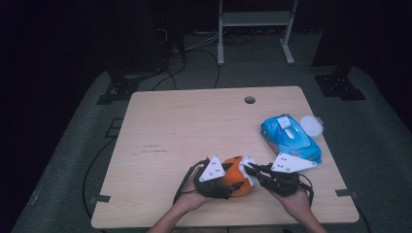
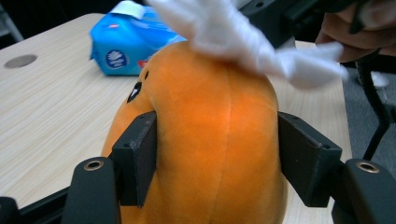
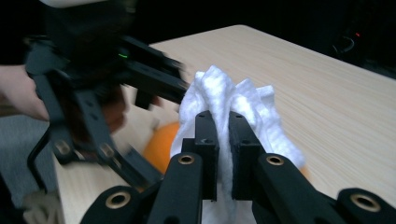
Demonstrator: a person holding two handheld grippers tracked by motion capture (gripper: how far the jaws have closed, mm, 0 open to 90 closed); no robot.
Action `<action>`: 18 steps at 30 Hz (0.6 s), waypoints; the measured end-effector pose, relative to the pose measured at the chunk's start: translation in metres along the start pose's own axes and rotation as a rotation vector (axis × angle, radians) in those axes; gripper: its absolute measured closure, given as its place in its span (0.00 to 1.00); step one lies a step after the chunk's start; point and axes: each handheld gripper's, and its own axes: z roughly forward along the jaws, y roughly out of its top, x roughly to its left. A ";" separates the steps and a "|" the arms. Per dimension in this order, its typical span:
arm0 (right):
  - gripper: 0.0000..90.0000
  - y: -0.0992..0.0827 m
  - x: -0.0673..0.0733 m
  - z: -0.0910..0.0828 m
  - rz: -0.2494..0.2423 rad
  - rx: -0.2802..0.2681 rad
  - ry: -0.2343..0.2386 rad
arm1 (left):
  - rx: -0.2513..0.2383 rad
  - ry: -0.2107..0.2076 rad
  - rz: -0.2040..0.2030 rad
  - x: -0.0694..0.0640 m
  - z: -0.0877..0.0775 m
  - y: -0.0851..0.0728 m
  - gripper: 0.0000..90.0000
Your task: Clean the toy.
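An orange plush toy sits near the table's front edge. My left gripper holds it from the left. In the left gripper view the two black pads press on the toy's sides, so my left gripper is shut on it. My right gripper comes in from the right, shut on a bunched white wipe. The wipe lies against the top of the toy. In the right gripper view my right gripper pinches the wipe, with the toy below it.
A blue pack of wipes lies at the right of the wooden table, with a round white lid beside it. A cable hole sits near the far edge. Dark stands and cables are on the floor beyond.
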 end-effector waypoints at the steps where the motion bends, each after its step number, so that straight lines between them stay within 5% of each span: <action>1: 0.92 0.001 0.006 0.003 -0.036 0.021 -0.012 | 0.007 0.004 0.018 -0.002 0.001 0.000 0.38; 3: 0.92 0.000 0.008 0.007 -0.069 0.044 -0.031 | 0.002 0.008 0.012 -0.001 0.000 -0.002 0.38; 10: 0.92 -0.013 -0.026 -0.005 0.020 0.054 -0.120 | -0.022 0.011 -0.019 0.003 0.002 -0.005 0.38; 12: 0.92 -0.013 -0.022 -0.005 0.025 0.051 -0.126 | -0.023 0.014 -0.023 0.003 0.004 -0.005 0.37; 16: 0.92 -0.005 0.000 0.003 -0.030 0.029 -0.062 | -0.031 0.026 -0.038 0.005 0.003 -0.006 0.36; 18: 0.92 -0.004 0.005 0.006 -0.062 0.043 -0.070 | -0.043 0.024 -0.025 0.005 0.001 -0.007 0.31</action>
